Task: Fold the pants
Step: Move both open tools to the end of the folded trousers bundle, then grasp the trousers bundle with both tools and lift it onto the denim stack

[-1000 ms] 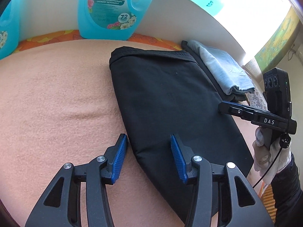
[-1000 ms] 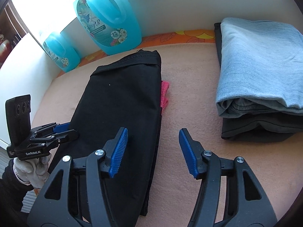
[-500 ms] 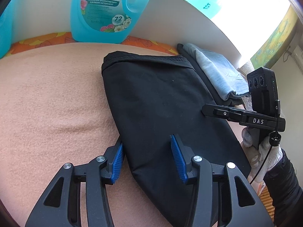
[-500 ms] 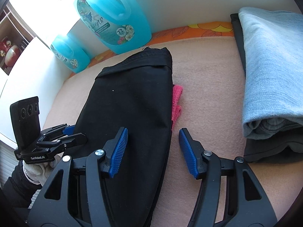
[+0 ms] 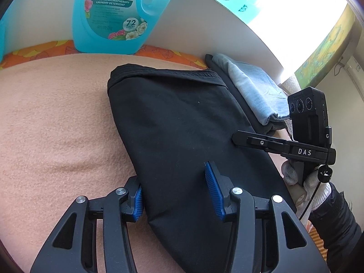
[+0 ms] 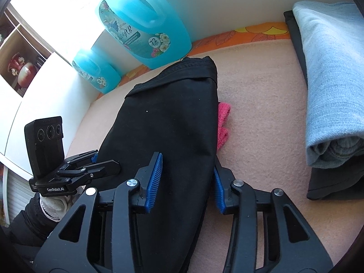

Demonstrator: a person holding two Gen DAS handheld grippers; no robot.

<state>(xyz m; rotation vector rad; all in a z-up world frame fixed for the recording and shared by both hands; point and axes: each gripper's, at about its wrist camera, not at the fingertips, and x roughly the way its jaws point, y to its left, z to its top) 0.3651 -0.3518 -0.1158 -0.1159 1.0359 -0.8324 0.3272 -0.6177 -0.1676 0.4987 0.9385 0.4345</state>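
Black pants (image 5: 182,118), folded into a long strip, lie on a peach blanket (image 5: 56,125). My left gripper (image 5: 174,188) straddles their left edge near the near end: one pad sits against the edge and the other rests on top of the cloth, jaws apart. On the opposite side, my right gripper (image 6: 186,182) straddles the right edge of the pants (image 6: 173,113). Its jaws are closing with fabric between them, but the pads are not pinching it. Each gripper also shows in the other's view, the right gripper (image 5: 236,136) and the left gripper (image 6: 102,163), each held by a white-gloved hand.
A pink cloth (image 6: 224,122) peeks out from under the pants' right edge. A folded stack with light blue clothing (image 6: 329,79) on a dark garment lies to the right. Two blue detergent bottles (image 6: 145,27) (image 6: 95,72) stand against the white back wall.
Both grippers have slid forward over the pants' side edges, so fabric now lies between their pads. The right gripper's jaws have narrowed; the left jaws keep the same width.
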